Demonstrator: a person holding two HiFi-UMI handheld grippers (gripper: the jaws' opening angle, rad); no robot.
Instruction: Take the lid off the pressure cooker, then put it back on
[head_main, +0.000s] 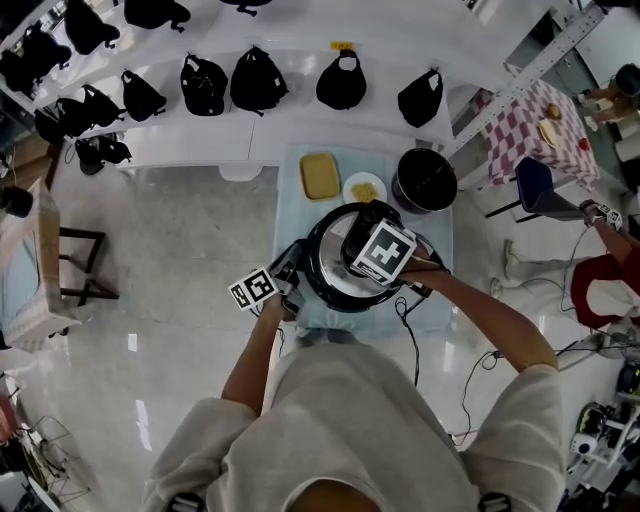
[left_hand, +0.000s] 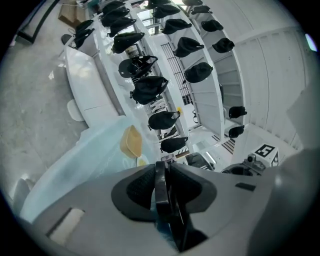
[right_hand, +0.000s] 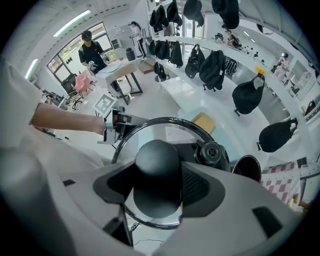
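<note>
Both held on: right hand-held gripper (right_hand: 159, 184) clamped the lid knob (right_hand: 157, 162), left hand-held gripper (left_hand: 167, 195) pinched the cooker's side handle (left_hand: 160, 175).

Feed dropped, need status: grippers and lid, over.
Right gripper shut on lid knob. Left gripper shut on cooker handle. Black pot behind lid, apart; nothing in the way.

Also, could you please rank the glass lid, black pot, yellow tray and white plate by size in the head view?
1. Glass lid (held nearer the camera)
2. Black pot
3. Yellow tray and white plate: about alike
</note>
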